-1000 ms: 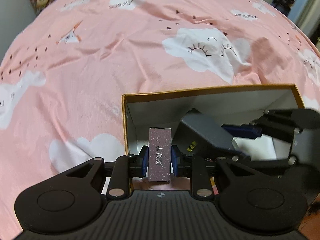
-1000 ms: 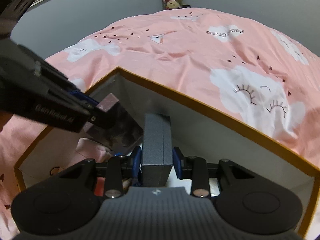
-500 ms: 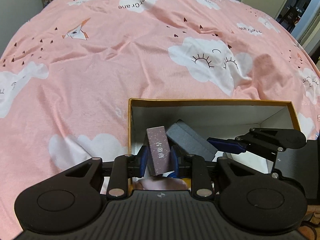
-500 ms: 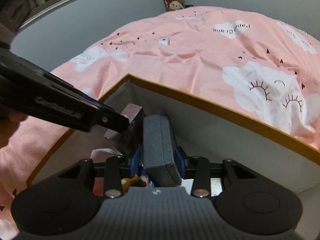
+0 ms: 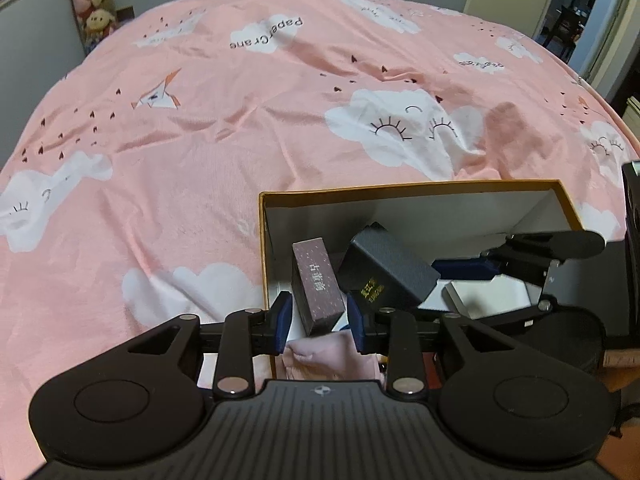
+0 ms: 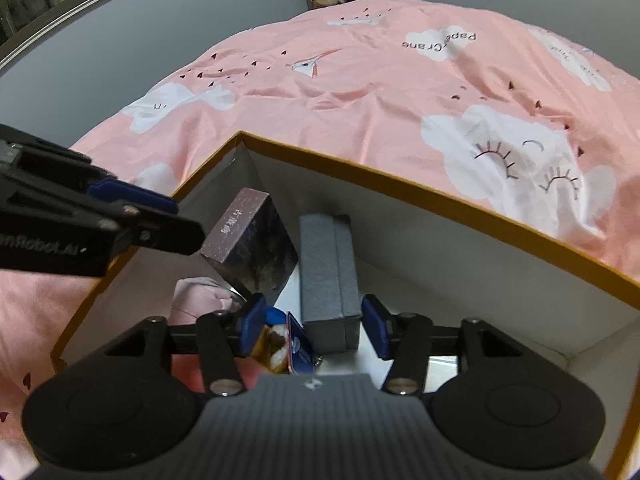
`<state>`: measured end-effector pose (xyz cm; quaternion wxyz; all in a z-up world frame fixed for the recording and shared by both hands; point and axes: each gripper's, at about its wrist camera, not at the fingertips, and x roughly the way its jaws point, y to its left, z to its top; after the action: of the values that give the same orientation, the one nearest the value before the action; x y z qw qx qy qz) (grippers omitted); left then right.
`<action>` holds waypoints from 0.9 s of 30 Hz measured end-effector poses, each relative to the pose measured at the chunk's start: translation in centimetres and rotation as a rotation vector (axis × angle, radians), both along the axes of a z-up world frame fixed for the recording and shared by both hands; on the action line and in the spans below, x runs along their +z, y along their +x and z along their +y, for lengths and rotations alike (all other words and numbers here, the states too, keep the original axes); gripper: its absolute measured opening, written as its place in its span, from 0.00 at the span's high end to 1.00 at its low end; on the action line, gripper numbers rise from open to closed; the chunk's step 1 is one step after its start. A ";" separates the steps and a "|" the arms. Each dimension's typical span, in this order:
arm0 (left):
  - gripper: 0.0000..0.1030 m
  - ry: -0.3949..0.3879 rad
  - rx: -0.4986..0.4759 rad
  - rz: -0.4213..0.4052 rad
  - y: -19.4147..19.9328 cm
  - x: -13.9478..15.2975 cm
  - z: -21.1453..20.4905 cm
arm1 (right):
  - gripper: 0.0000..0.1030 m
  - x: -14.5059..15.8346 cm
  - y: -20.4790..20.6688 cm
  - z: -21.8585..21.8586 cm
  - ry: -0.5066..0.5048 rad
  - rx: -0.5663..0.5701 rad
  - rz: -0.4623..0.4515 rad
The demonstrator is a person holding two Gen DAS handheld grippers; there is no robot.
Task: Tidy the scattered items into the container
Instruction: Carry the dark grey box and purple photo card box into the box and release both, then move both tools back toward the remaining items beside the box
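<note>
An orange-rimmed cardboard box sits on the pink bedspread. Inside it a maroon speckled box leans tilted, and a dark grey case lies beside it. My left gripper is open, its pads apart on either side of the maroon box without pinching it. My right gripper is open around the near end of the grey case, with gaps on both sides. A pink cloth and a snack packet lie on the box floor.
The pink cloud-print bedspread stretches all around the box. Plush toys stand against the far wall. A doorway opens at the back right. A white flat item lies in the box under the right gripper.
Both grippers have opened and pulled back and up. The maroon box and the grey case were let go and now rest tilted inside the box.
</note>
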<state>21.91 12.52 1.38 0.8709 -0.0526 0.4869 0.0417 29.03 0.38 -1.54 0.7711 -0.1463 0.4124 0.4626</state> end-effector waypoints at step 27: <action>0.39 -0.030 -0.099 -0.242 -14.9 5.4 -6.1 | 0.30 8.5 -12.7 -11.4 0.236 -0.131 -0.153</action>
<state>6.97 6.47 6.82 0.9234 -0.0462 0.3808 -0.0153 16.36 -11.03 7.00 0.8406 -0.0622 0.3037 0.4442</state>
